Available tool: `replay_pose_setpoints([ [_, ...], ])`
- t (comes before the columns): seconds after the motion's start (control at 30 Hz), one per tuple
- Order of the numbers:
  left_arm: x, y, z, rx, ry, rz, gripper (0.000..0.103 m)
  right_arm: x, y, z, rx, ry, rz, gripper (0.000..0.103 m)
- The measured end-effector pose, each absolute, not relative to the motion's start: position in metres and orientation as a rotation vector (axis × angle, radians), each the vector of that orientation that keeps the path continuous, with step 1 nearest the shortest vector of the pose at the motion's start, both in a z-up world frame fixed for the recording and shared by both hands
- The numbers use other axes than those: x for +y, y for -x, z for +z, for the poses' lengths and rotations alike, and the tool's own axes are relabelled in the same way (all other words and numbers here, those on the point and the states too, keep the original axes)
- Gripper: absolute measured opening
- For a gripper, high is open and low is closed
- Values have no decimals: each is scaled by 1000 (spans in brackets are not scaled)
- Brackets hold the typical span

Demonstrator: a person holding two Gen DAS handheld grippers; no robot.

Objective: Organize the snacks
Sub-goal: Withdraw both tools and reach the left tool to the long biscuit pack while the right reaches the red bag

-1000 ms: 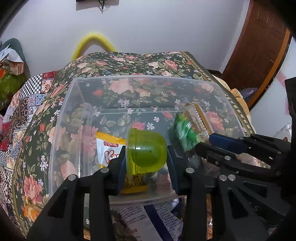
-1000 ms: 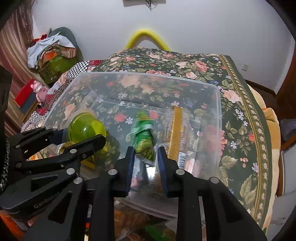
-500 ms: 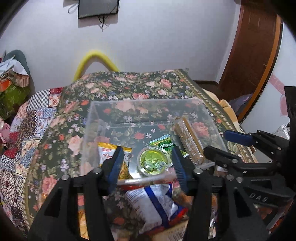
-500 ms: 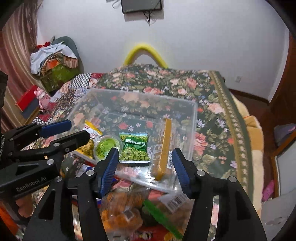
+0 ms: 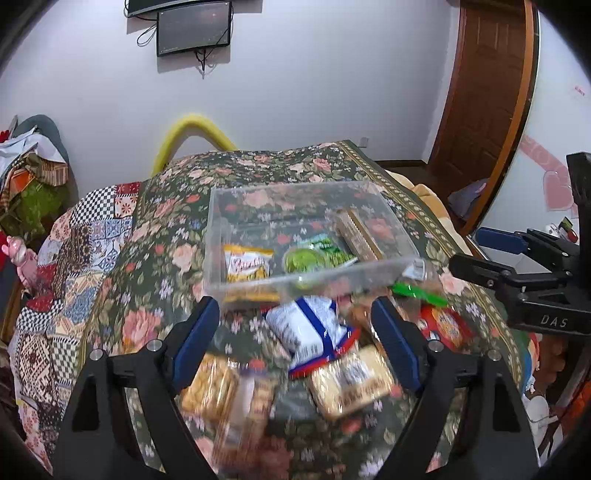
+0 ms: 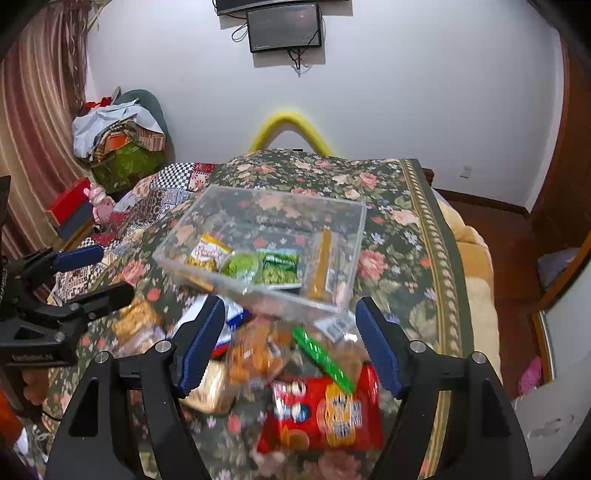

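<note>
Snacks lie loose on the floral bedspread [image 5: 155,236] nearest the cameras, and more sit in the clear plastic bin [image 5: 218,236] beyond. Closest to the left gripper [image 5: 295,339], whose blue-padded jaws stand wide apart with nothing between them, are a cracker pack [image 5: 207,380], a white-and-blue pouch [image 5: 306,328] and a tan wafer pack [image 5: 351,380], all blurred. The right gripper [image 6: 288,343], its jaws likewise spread and empty, hovers over a red biscuit bag [image 6: 325,410], a green stick [image 6: 323,360] lying across it, and a clear bag of orange puffs [image 6: 255,354]. Just behind this pile the bin rests on the bedspread. Inside it, from left to right, are a yellow chip packet [image 5: 247,264], a green jelly cup [image 5: 301,260], a green pea packet [image 6: 279,269] and a long brown biscuit sleeve [image 5: 356,234] along the right wall. Farther back a yellow foam arch [image 5: 192,136] rises behind the bed, and a dark screen [image 5: 194,27] hangs on the white wall.
</note>
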State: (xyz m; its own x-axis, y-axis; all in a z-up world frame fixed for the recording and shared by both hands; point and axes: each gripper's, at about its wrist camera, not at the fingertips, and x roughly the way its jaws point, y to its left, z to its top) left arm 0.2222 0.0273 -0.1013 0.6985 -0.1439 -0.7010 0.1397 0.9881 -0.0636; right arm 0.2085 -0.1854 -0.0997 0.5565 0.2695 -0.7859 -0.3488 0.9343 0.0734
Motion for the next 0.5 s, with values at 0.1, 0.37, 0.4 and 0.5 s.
replay_pose_setpoints([
  [0.1, 29, -208, -103, 783, -6, -143, 90, -189, -196, -102, 918, 96, 354, 77],
  [0.37, 53, -178, -138, 874, 57, -109, 92, -199, -169, -116, 954, 111, 324, 81],
  [0.4, 55, -177, -144, 885, 60, -100, 92, -200, -166, -119, 955, 113, 320, 82],
  [0.5, 66, -169, -162, 924, 83, -77, 92, -204, -159, -132, 982, 108, 313, 82],
])
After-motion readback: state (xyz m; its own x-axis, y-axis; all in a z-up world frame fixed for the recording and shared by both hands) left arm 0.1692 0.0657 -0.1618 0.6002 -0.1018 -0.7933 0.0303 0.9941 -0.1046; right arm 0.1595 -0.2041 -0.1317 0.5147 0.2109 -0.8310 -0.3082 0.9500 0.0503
